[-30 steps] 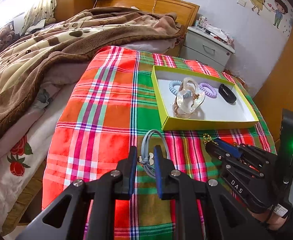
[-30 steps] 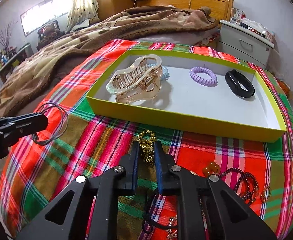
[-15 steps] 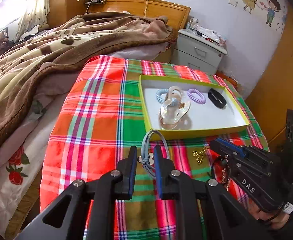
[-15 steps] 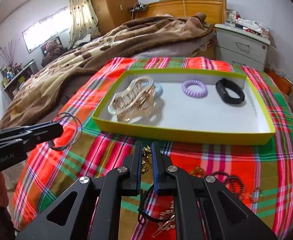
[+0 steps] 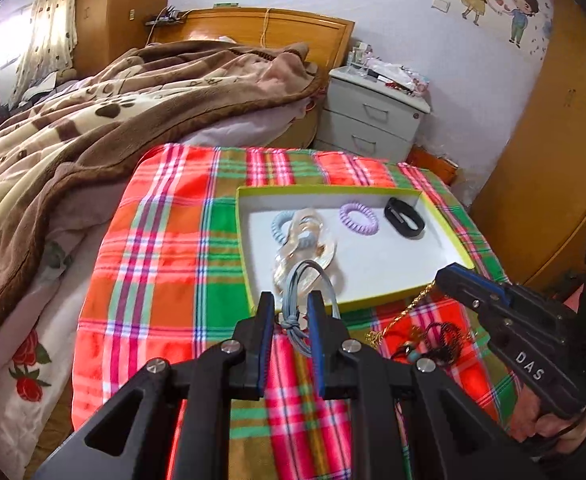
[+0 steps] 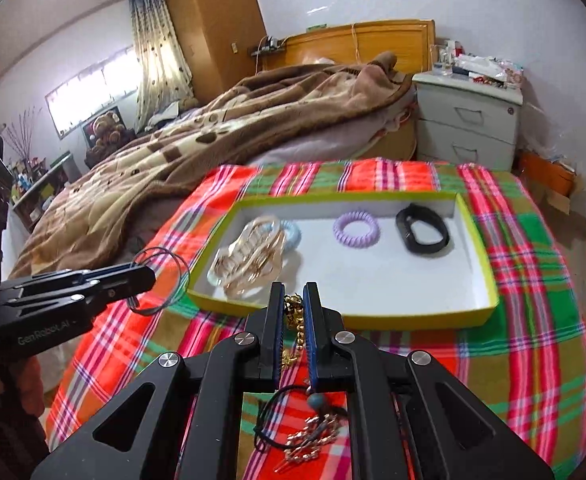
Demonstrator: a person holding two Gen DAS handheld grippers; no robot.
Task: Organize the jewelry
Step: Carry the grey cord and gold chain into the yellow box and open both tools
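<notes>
Plaid cloth (image 5: 161, 264) in red, green and orange covered the bench, and both tools were up off it, near the front edge of the yellow-green tray (image 6: 475, 314).

Left tool (image 5: 290, 312) was held low and level, pointing toward 12 o'clock at the tray, with its fingers pinched on a grey cord loop (image 5: 307, 280). The loop stuck up past the tips and its knotted tail hung down between them. In the right wrist view the same tool came in from 9 o'clock, loops dangling clear of the cloth.

Right tool (image 6: 293, 314) also pointed at 12 o'clock, fingers clamped on a gold chain (image 6: 296, 320) that drooped down between them. From the left view it reached in from 3 o'clock with the chain trailing to the cloth.

Inside the tray: a clear amber hair claw (image 6: 249, 260) at 9 o'clock, sitting partly on a pale blue coil tie (image 6: 293, 232), a purple coil tie (image 6: 357, 229) around the middle, and a black band (image 6: 423, 229) toward 2 o'clock. On the cloth under the right tool lay a black cord necklace with a teal bead (image 6: 301, 416).

Hard to make out: the blue tie was mostly hidden by the claw, the necklace's metal bits were a blurry tangle, and both tool bodies were cut off at the bottom.
</notes>
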